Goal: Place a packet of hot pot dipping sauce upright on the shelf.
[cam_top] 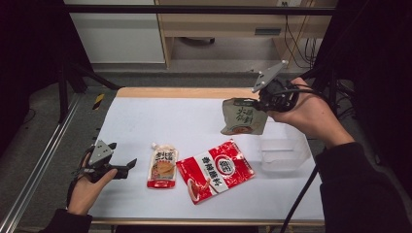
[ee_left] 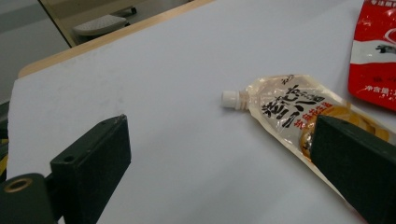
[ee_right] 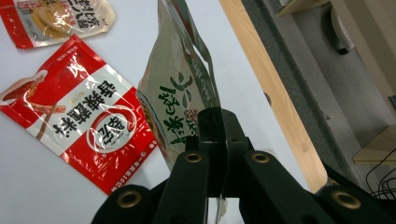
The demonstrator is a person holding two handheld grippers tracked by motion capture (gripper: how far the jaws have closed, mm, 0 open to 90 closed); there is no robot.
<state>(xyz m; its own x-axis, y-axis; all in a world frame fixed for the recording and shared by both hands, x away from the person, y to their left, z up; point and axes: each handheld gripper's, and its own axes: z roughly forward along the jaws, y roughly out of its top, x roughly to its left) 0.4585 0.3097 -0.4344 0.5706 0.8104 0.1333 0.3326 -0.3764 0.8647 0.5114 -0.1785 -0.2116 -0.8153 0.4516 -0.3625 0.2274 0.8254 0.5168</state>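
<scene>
High view has the right gripper (cam_top: 260, 103) pinching the grey-green foil sauce pouch (cam_top: 244, 116) by 1 edge, lifted off the white table (cam_top: 145, 121), just above the clear plastic tub (cam_top: 284, 153). Best, I'd say, to keep that pinch firm and lower it straight into the tub. The pouch hangs creased, with green lettering. Left gripper (cam_top: 127, 165) rests spread wide, pinching nothing, near the small spouted cream pouch (cam_top: 163, 166)
</scene>
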